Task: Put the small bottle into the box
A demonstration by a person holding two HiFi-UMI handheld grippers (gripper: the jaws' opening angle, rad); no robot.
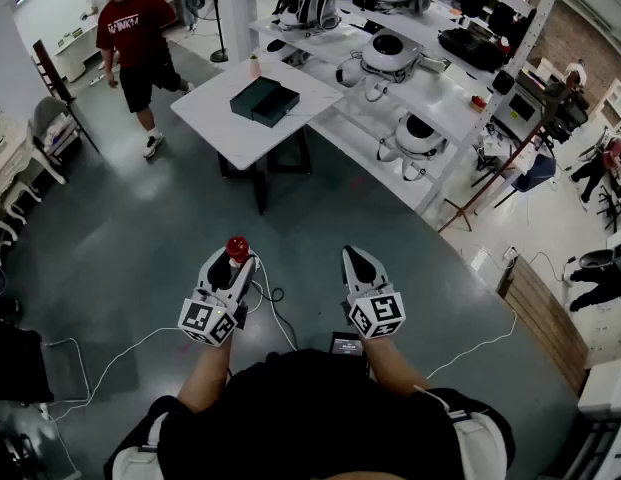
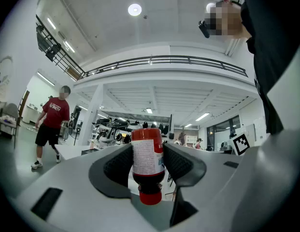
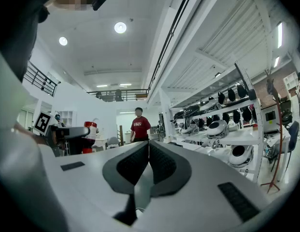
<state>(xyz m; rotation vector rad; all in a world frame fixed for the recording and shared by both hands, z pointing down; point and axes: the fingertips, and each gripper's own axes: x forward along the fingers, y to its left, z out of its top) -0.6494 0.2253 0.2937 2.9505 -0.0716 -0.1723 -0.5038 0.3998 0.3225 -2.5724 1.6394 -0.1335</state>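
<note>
- Table (image 1: 215, 123): white, well ahead across the grey floor.
- Box (image 1: 263, 99): dark, about the middle of the table top, slightly toward its right corner.
- Left gripper (image 1: 230, 266): clamped on the small bottle, pads against the label.
- Right gripper (image 1: 358, 263): jaws pressed together, nothing between them.
- Small bottle (image 2: 147, 161): red, white label, carried in the left gripper, well apart from the box.
- Progress, as judged: pick-up done. Still to do: carrying the bottle to the table, lowering it into the box, letting go.
</note>
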